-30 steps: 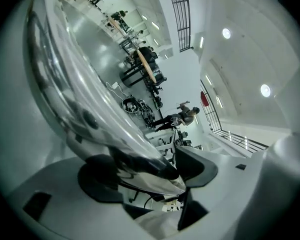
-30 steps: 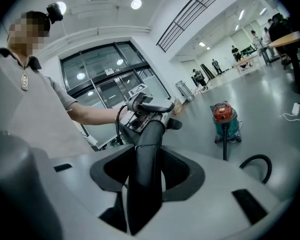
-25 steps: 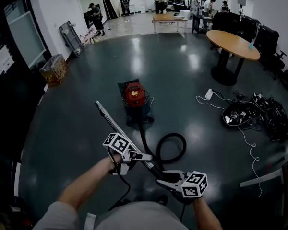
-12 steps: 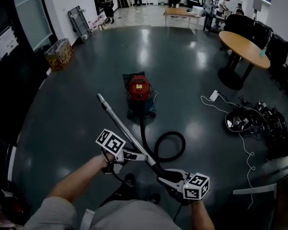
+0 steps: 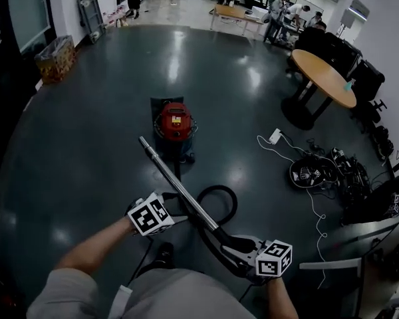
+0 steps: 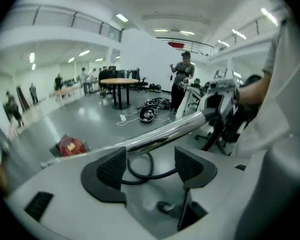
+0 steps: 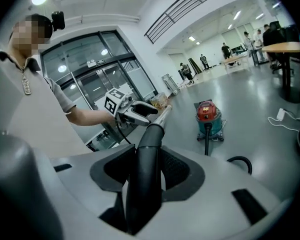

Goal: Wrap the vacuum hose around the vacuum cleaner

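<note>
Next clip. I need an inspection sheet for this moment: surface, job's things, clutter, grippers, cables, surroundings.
Surface: dark glossy floor, light reflections on it.
Job's things: red vacuum cleaner upright on the floor; hose lying in a loop, not wrapped; metal wand lifted, its tip toward the cleaner.
Clutter: cardboard box by the left wall.
Grippers: left gripper open, the wand crossing just beyond its tips, pads not on it; right gripper shut on the black handle.
Cables: white power strip with cord; cable tangle on the floor at right.
Surroundings: round wooden table; people at desks far back.
</note>
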Available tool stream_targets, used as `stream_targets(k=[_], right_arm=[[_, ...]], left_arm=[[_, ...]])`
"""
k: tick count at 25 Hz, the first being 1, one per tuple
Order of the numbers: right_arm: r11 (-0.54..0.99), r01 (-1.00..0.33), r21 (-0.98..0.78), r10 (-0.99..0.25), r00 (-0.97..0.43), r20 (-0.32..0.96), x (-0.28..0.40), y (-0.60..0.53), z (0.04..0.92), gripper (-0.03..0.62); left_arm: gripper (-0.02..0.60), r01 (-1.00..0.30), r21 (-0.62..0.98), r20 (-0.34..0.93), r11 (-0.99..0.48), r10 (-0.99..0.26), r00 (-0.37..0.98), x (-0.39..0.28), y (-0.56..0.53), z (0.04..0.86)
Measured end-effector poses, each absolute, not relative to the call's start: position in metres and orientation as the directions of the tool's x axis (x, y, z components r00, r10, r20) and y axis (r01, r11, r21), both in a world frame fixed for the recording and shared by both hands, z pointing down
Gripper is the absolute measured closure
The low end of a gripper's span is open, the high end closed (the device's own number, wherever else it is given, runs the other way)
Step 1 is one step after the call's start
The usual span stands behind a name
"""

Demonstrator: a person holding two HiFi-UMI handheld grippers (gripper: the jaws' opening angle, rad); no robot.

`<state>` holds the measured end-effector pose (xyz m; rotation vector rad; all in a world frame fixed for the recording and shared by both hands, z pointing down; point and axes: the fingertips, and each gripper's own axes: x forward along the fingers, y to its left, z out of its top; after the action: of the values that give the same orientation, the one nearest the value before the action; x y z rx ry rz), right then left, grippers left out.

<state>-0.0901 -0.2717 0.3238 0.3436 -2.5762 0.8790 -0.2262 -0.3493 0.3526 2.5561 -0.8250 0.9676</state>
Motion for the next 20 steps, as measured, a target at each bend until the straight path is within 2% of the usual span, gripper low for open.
stream_targets(k=[3,5,9,14,18,20], right_arm=[[0.758,-0.390,-0.522,-0.121,-0.871,0.475,-0.100,-0.281,0.317,0.428],[0.751,-0.416,-0.513,-0.134,-0.856,0.499,-0.106,-0.288,0.313,0.428],[0.737,-0.469,-0.486,-0.159,-0.820,0.550,-0.118,-0.301,0.310,0.428],[0.730,-0.509,-0.456,-0.170,-0.781,0.601,-0.122,-0.314,0.296,0.430],[0.741,-0.498,-0.451,-0.150,-0.777,0.612,-0.130,-0.325,0.285,0.430],[0.752,-0.493,-0.438,-0.136,-0.766,0.629,-0.132,-0.327,0.281,0.430]], left_arm=[[0.268,-0.447,-0.334,0.627,-0.830,-0.549,0.552,-0.239,-0.375,0.352],[0.268,-0.343,-0.424,0.611,-0.838,-0.544,0.575,-0.235,-0.387,0.353],[0.268,-0.152,-0.438,0.641,-0.886,-0.427,0.638,-0.225,-0.403,0.360],[0.268,0.071,-0.383,0.669,-0.921,-0.224,0.709,-0.198,-0.398,0.362],[0.268,0.154,-0.369,0.694,-0.916,-0.162,0.701,-0.183,-0.399,0.378],[0.331,0.151,-0.385,0.696,-0.910,-0.179,0.695,-0.184,-0.407,0.386]])
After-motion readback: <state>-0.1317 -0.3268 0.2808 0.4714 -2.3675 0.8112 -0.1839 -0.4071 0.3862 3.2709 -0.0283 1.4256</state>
